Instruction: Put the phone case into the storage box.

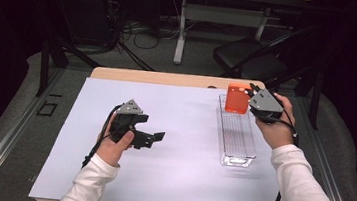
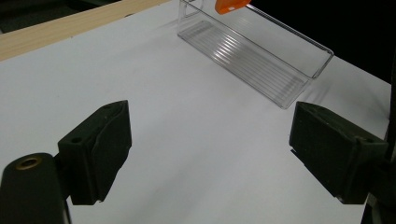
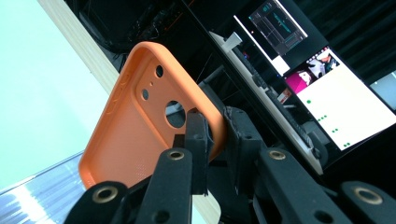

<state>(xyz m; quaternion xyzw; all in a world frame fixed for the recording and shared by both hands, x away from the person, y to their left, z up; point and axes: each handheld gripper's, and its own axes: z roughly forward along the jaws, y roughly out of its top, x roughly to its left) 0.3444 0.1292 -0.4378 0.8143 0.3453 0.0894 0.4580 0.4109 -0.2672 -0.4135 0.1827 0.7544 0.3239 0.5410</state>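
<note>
Your left claw (image 1: 155,137) sits closest to you on the near-left of the counter (image 1: 173,130), jaws spread wide with nothing between them, just white surface under it. Leave it parked there; it's well apart from the action and not in the way.

The right claw (image 1: 252,95) is clamped on an orange phone case (image 1: 238,97), holding it by one edge up at the far end of the clear plastic tray (image 1: 236,160). In the right gripper view you can see the pads pinching the case (image 3: 140,126) right at its rim near the camera cutouts, so it's a thin bite on soft rubbery stuff. I'd guess it flexes and can peel out if you swing it fast.

Looks to me like the case is going into that tray, so a few tips:

- Line the long side of the case up with the long run of the tray before you come down. The tray is narrow, and a skewed case will catch on a wall.
- Lower it slowly until the bottom edge rests on the ribbed floor, then let go. Don't drop it from height; it'll bounce or tip over the wall.
- Keep the claw clear of the tray walls. The tray is light and nothing is holding it, so a knock would likely shove it along the counter.
</note>
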